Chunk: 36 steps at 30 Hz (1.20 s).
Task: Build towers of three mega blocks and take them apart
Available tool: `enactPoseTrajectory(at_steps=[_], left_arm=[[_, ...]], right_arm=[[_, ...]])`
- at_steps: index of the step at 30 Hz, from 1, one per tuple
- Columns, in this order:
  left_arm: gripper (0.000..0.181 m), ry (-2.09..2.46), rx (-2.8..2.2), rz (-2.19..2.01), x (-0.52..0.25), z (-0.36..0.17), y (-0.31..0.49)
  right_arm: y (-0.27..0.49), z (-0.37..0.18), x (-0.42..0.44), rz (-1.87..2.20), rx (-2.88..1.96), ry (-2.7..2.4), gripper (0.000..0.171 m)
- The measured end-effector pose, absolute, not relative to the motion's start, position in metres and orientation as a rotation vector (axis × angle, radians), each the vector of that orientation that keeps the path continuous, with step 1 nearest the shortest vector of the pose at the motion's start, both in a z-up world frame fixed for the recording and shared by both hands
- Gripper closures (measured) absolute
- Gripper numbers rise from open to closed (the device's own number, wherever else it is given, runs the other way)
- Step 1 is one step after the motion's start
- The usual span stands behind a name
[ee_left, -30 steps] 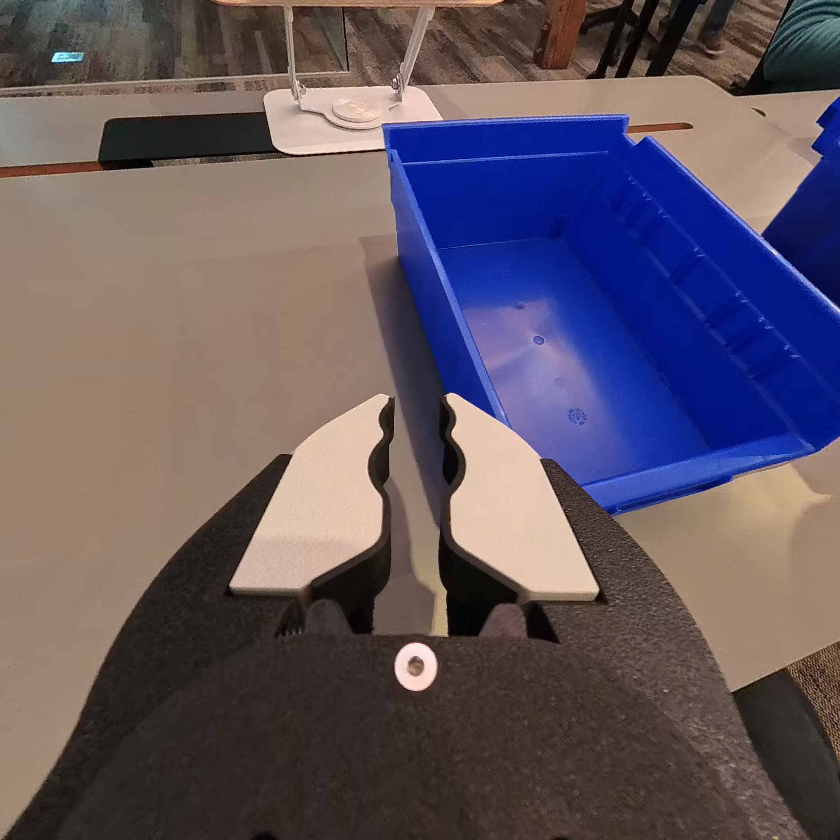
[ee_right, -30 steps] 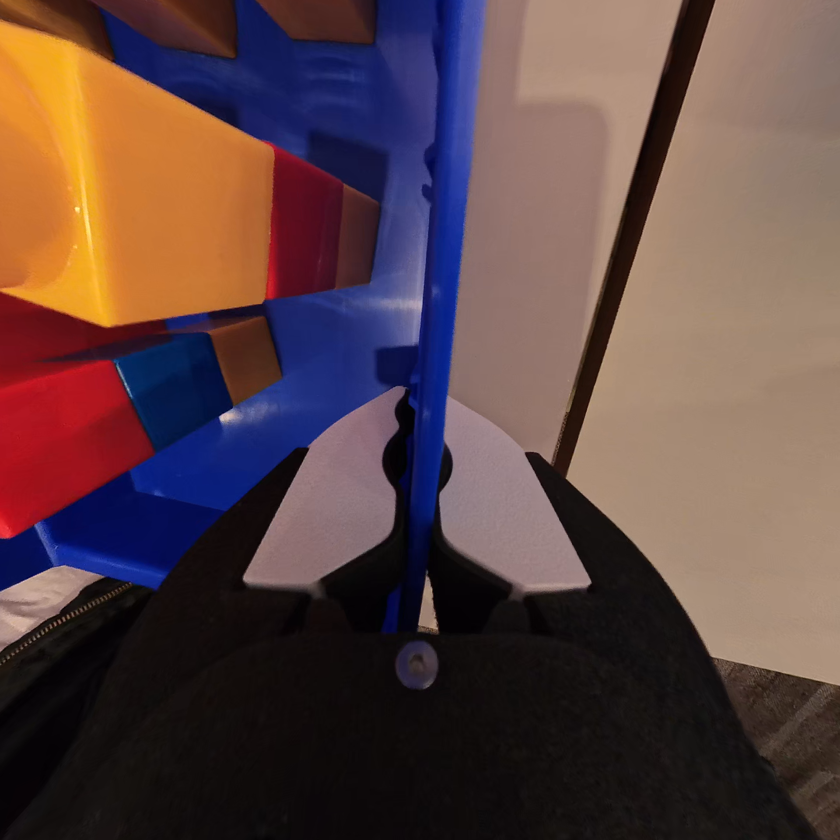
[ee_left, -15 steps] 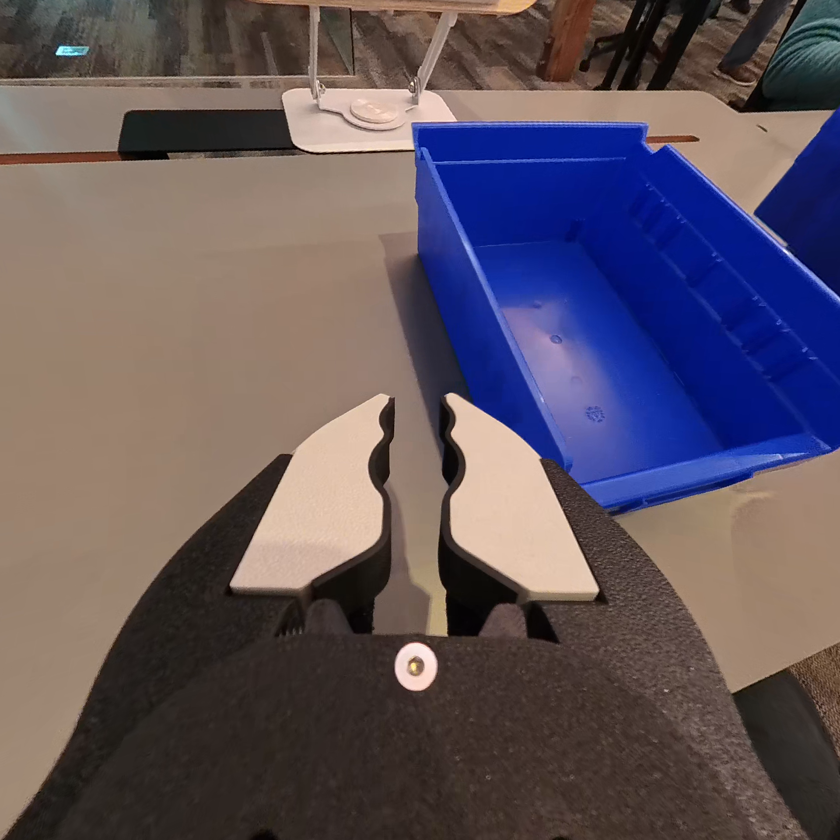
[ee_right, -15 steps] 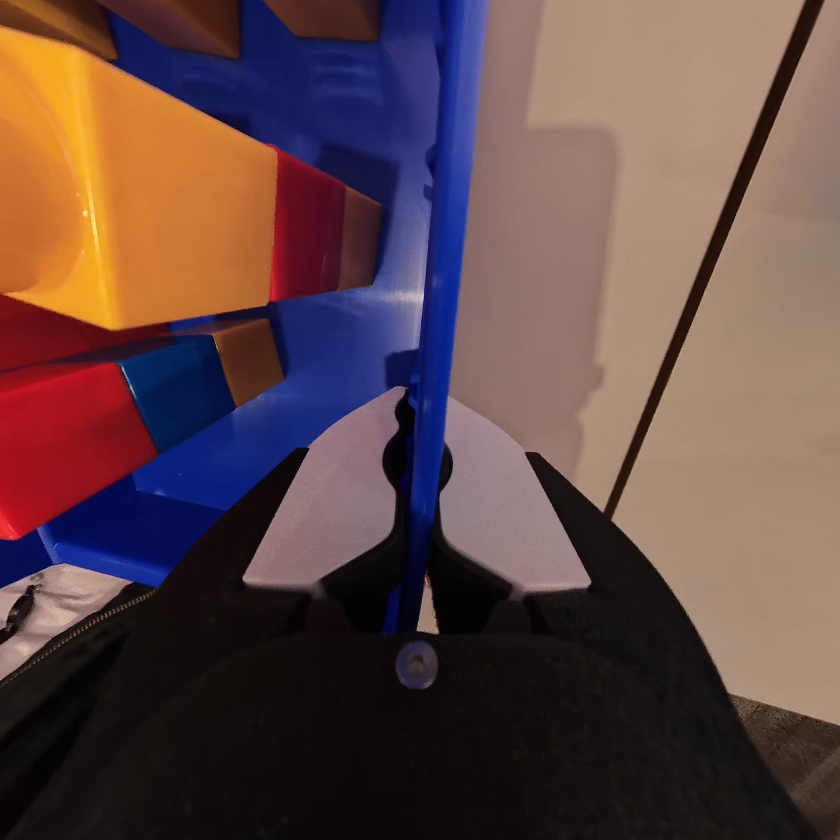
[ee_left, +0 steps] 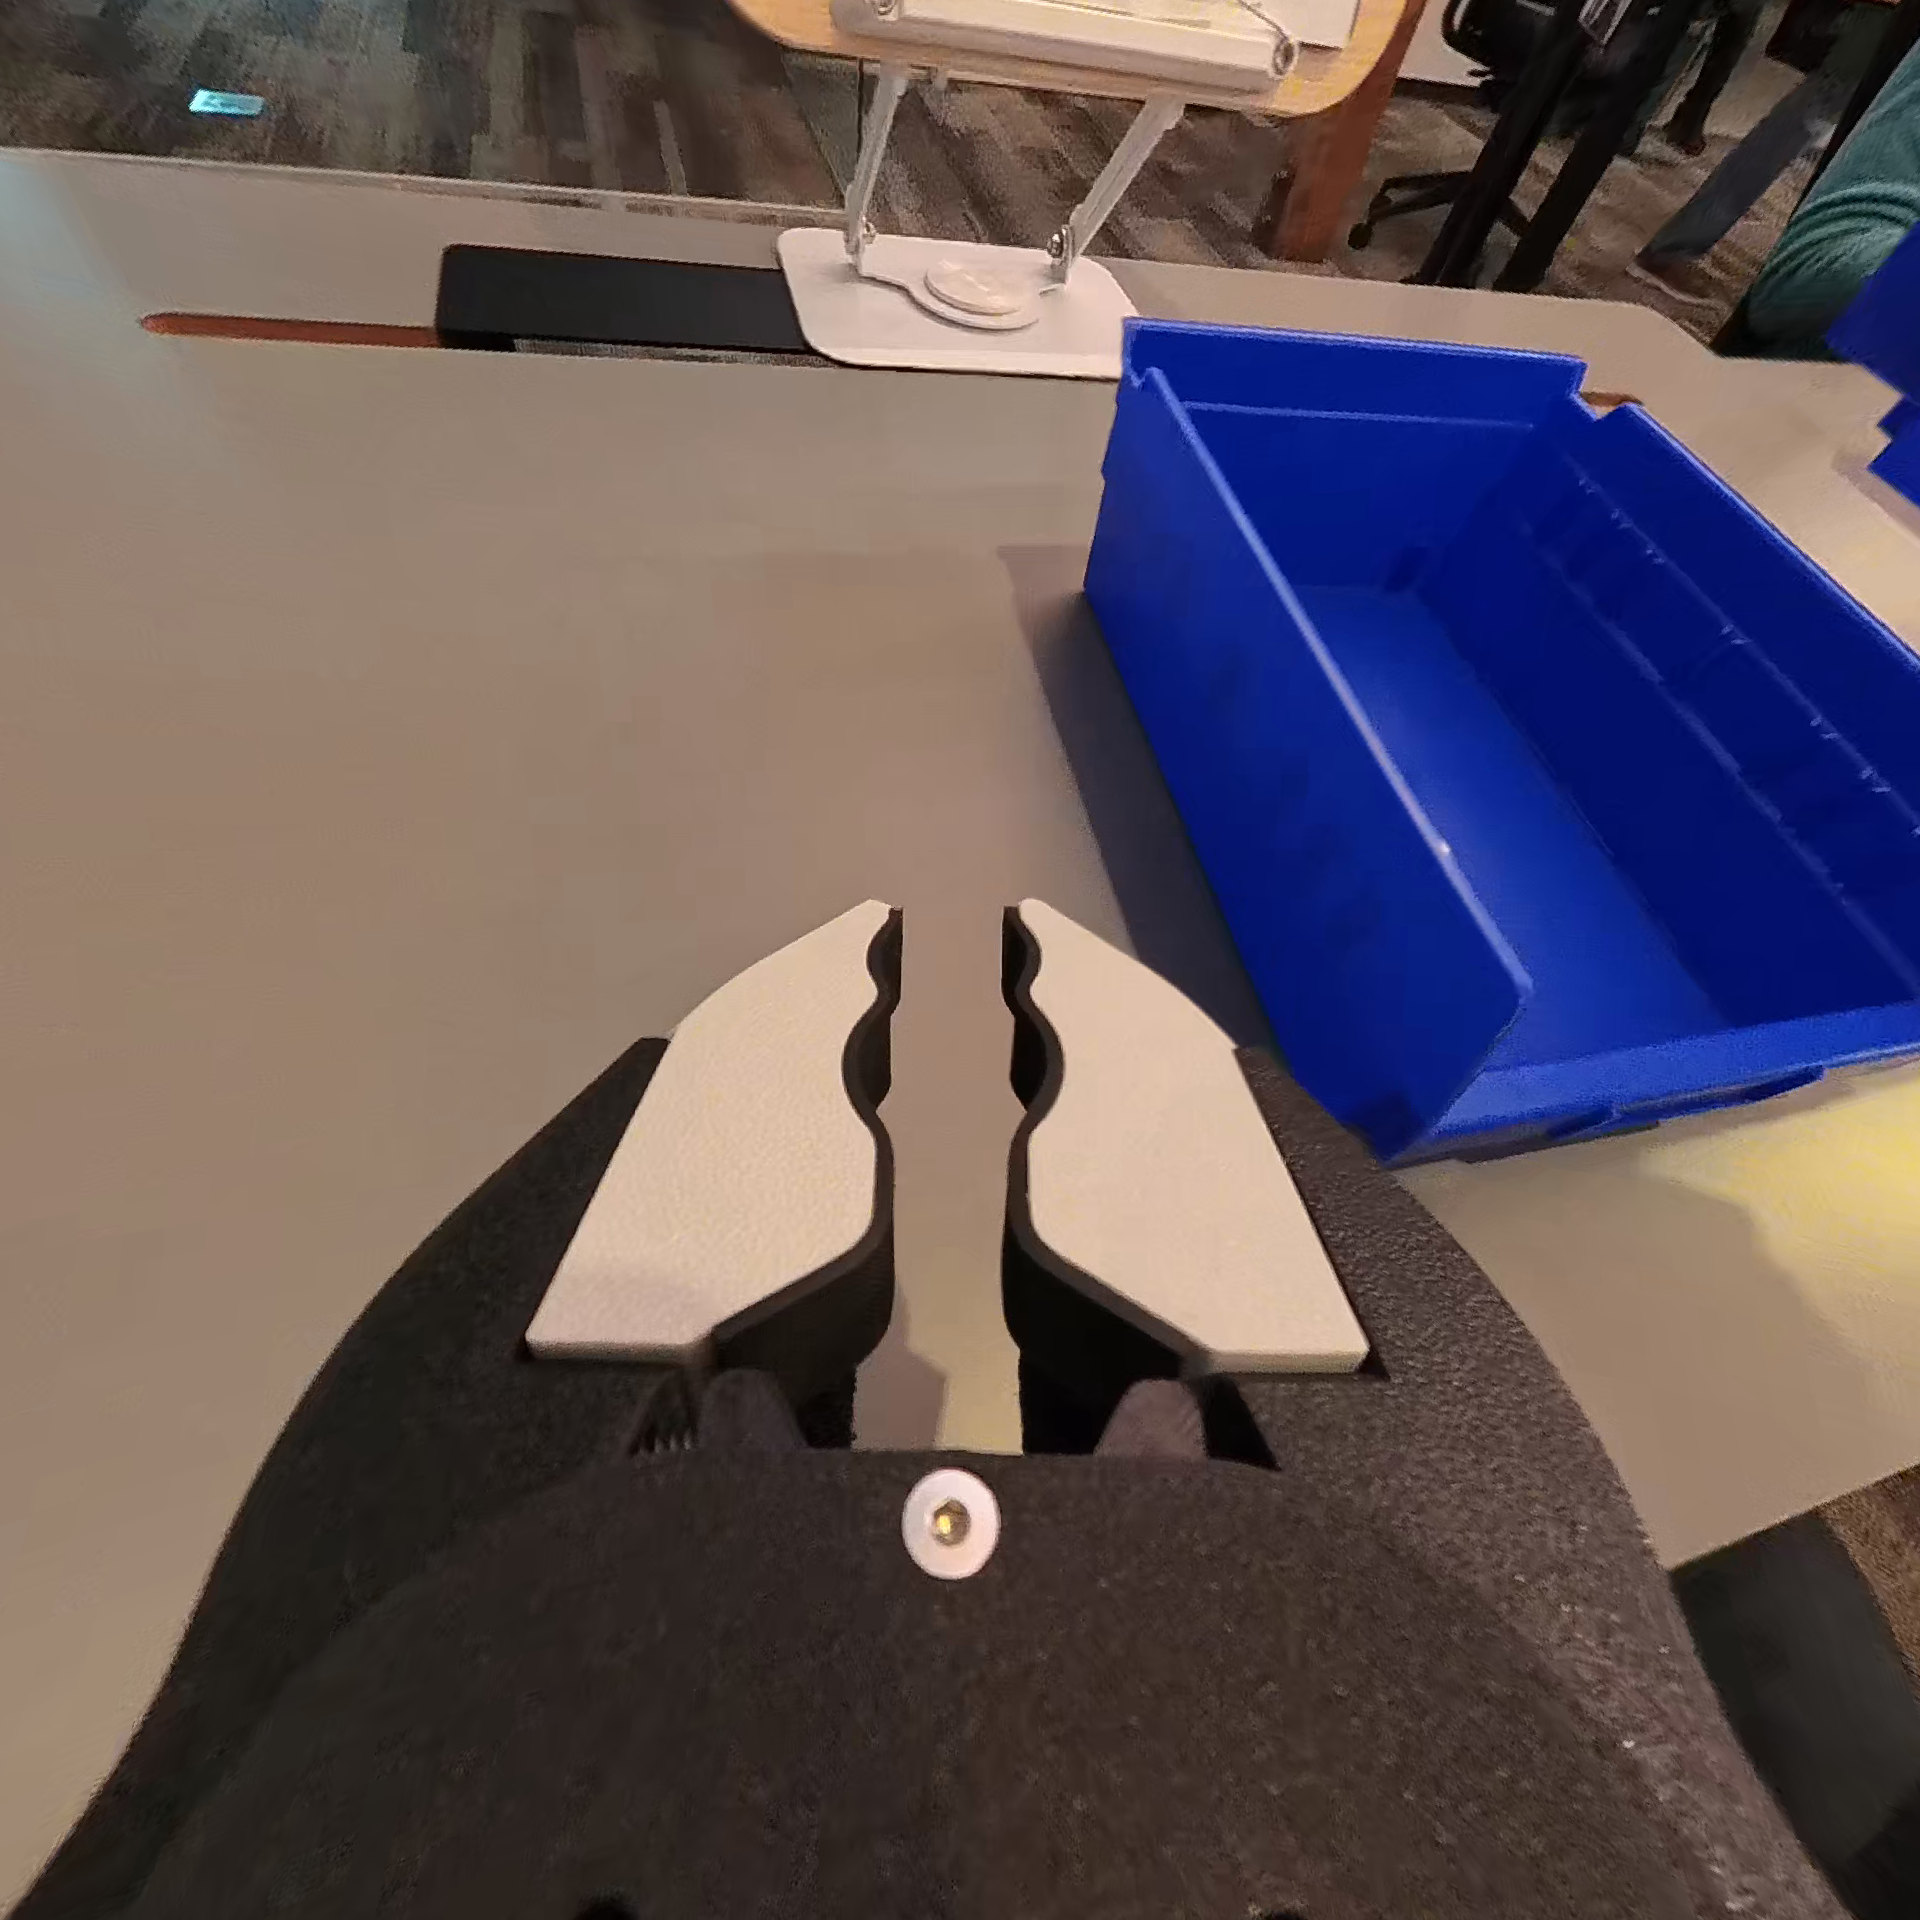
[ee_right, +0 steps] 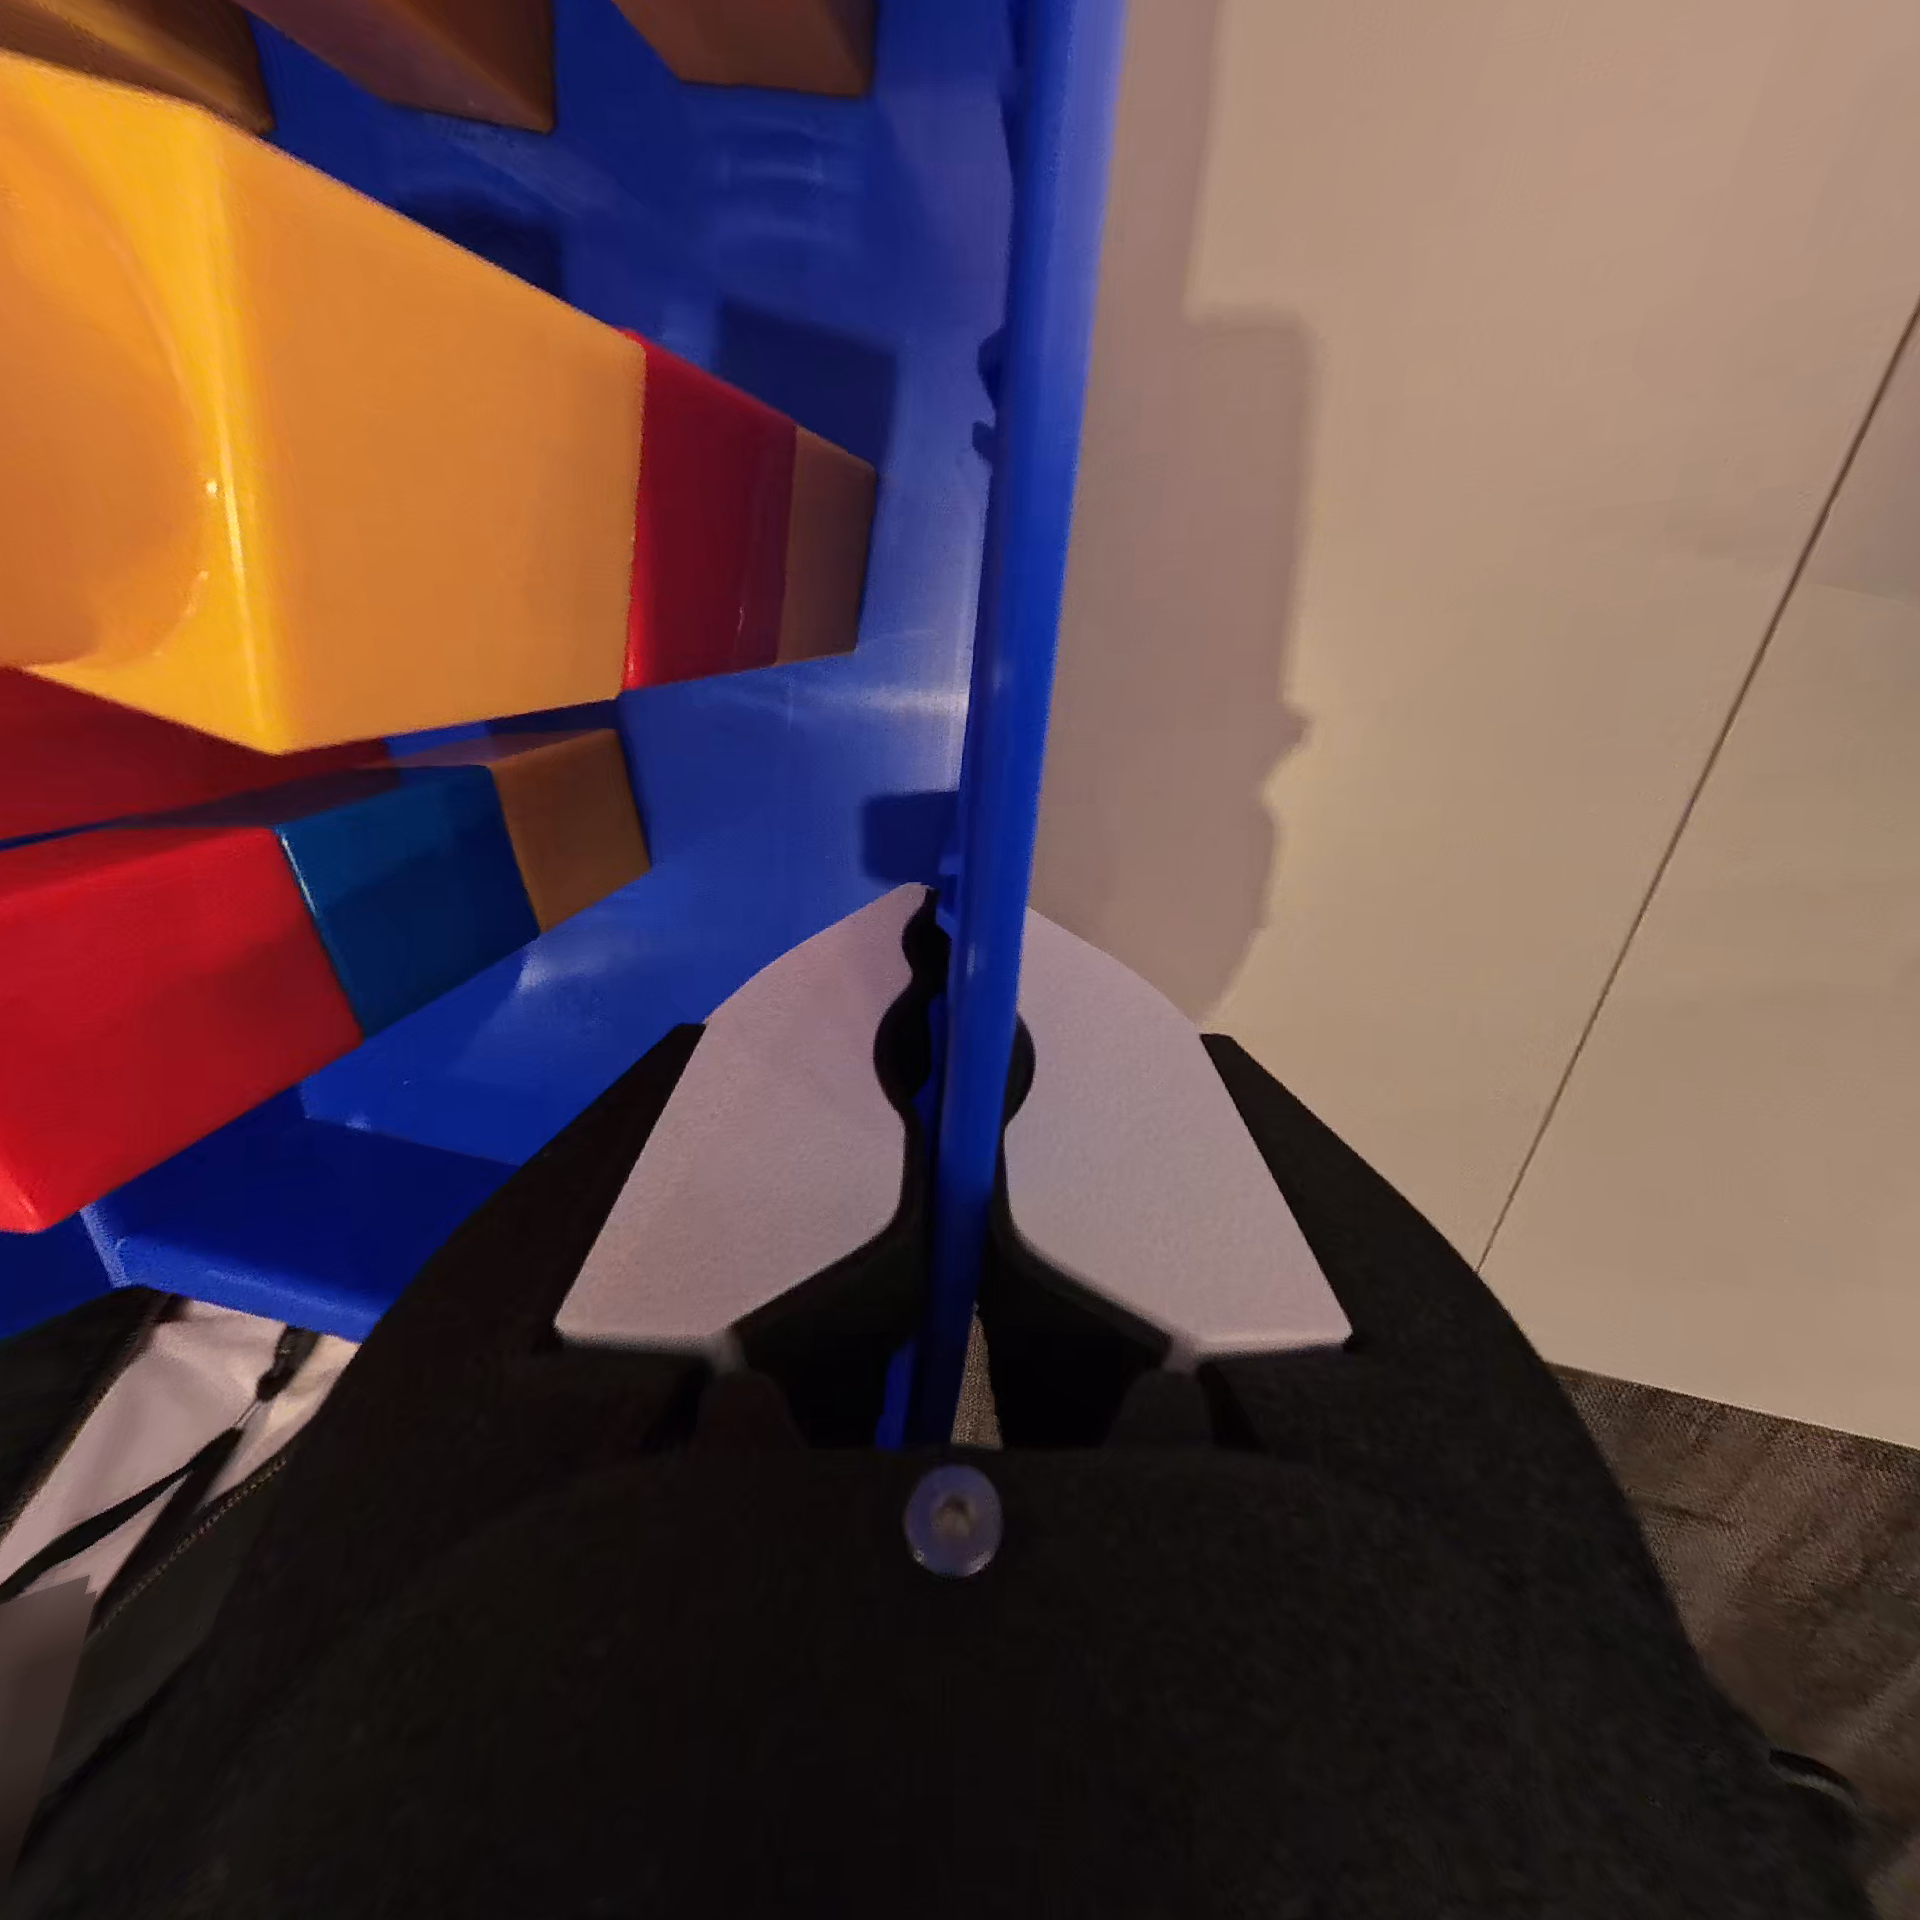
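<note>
My left gripper [ee_left: 951,914] hovers over the grey table [ee_left: 468,727], empty, its jaws a narrow gap apart. An empty blue bin [ee_left: 1299,665] stands on the table to its right. My right gripper [ee_right: 971,904] is shut on the side wall of a second blue bin [ee_right: 1029,416], held off the table. Inside that bin are block towers: one with a yellow block [ee_right: 364,468] on a red and an orange one, another with a red block [ee_right: 156,997], a blue block [ee_right: 416,873] and an orange end. A corner of this bin shows in the left wrist view [ee_left: 1886,312].
A white stand base [ee_left: 956,301] and a black strip [ee_left: 613,301] sit at the table's far edge. The table's near edge [ee_left: 1558,1507] is at lower right. A table seam [ee_right: 1683,831] runs right of the held bin. Dark and white clothing [ee_right: 156,1455] is at lower left.
My left gripper has shifted left, so the empty bin now sits farther right in its view. The right gripper, still gripping the bin wall, has moved over the table; the seam slid right.
</note>
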State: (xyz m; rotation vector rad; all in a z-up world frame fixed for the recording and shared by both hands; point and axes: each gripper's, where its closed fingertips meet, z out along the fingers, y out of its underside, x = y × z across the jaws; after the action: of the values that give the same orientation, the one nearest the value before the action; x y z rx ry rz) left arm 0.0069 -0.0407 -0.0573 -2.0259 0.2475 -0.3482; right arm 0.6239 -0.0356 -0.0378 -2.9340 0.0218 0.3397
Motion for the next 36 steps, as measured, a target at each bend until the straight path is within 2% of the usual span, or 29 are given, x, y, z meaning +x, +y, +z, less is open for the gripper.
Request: enactPoseTrajectory(at_steps=[12, 24, 36], left_arm=[[0.165, 0.16, -2.023, -0.36, -0.079, -0.061, -0.066], [0.166, 0.014, -2.002, -0.347, -0.175, -0.071, -0.104], [0.166, -0.092, -1.959, -0.246, -0.273, -0.063, -0.137]], right_arm=[[-0.003, 0.034, 0.481, 0.372, -2.887, -0.036, 0.168], [0.026, 0.037, 0.327, 0.422, -2.901, -0.23, 0.167], [0.049, 0.016, 0.159, 0.516, -2.873, -0.353, 0.167]])
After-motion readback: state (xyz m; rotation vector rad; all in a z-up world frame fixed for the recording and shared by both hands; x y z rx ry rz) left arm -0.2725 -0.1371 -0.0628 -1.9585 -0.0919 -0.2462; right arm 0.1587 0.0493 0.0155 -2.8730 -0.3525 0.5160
